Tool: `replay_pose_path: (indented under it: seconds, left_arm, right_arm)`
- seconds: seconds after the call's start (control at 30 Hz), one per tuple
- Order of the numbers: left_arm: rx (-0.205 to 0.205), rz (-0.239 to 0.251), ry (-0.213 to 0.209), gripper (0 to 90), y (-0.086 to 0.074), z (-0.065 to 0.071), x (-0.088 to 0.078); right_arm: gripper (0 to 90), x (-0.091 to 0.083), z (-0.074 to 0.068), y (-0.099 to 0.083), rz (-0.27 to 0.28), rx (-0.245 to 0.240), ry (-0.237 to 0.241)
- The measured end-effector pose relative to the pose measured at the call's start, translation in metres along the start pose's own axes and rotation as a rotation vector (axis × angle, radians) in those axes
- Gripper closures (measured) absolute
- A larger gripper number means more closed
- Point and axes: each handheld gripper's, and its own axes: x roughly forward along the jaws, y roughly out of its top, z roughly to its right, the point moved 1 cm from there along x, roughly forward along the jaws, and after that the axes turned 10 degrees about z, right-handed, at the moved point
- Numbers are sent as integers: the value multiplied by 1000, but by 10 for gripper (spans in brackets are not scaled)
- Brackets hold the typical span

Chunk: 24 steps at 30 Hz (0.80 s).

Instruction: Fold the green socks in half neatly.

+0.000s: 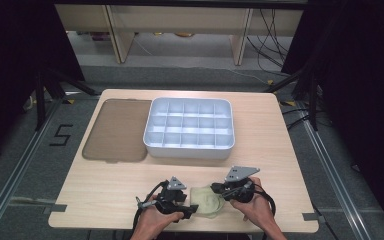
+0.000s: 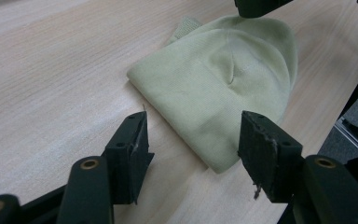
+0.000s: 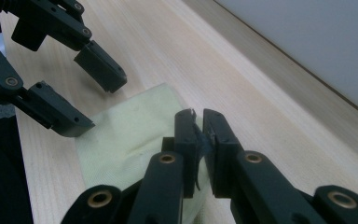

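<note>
A lab: black curtains point(image 1: 10, 75), floor rails point(image 1: 15, 170)

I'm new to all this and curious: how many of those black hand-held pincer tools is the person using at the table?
2. The left gripper is at the pale green hat's left side, jaws open; the right gripper is at its right, jaws closed.

Light: even and soft from overhead; the counter point(image 1: 260, 135) was bright, with dark surroundings at both sides of the high view.
Shadows: faint.
Focus: near black fingers point(image 3: 186, 135) were slightly soft in both gripper views.
Glare: none.
</note>
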Motion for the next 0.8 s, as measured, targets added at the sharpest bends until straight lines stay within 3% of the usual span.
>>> replay_pose_path:
  seconds: [0.1, 0.17, 0.33, 0.4, 0.47, 0.53, 0.6, 0.73, 0.8]
  left_arm:
    - [-13, -19, -15, 438, -1, 3, 2]
    - [15, -23, -16, 441, 3, 0, 3]
    - [3, -50, -27, 469, 5, -2, 7]
    - [30, -65, -29, 484, 4, -2, 8]
    - [25, -60, -23, 496, 4, 1, 10]
    - [57, -59, -22, 521, 4, 3, 11]
    - [135, -70, -25, 559, 3, 3, 10]
    - [118, -39, -24, 653, -1, 6, 11]
    - [83, -20, -25, 697, -1, 5, 12]
  right_arm:
    - [845, 0, -1, 0, 5, 1, -1]
    - [845, 1, 0, 0, 7, -17, 3]
    - [845, 0, 0, 0, 9, -14, 3]
    - [845, 0, 0, 0, 9, -12, -1]
    - [845, 0, 0, 0, 9, -15, 3]
    - [844, 0, -1, 0, 0, -9, 8]
    - [845, 1, -1, 0, 0, -20, 13]
    - [845, 1, -2, 1, -1, -15, 16]
    - [845, 0, -3, 1, 7, -13, 8]
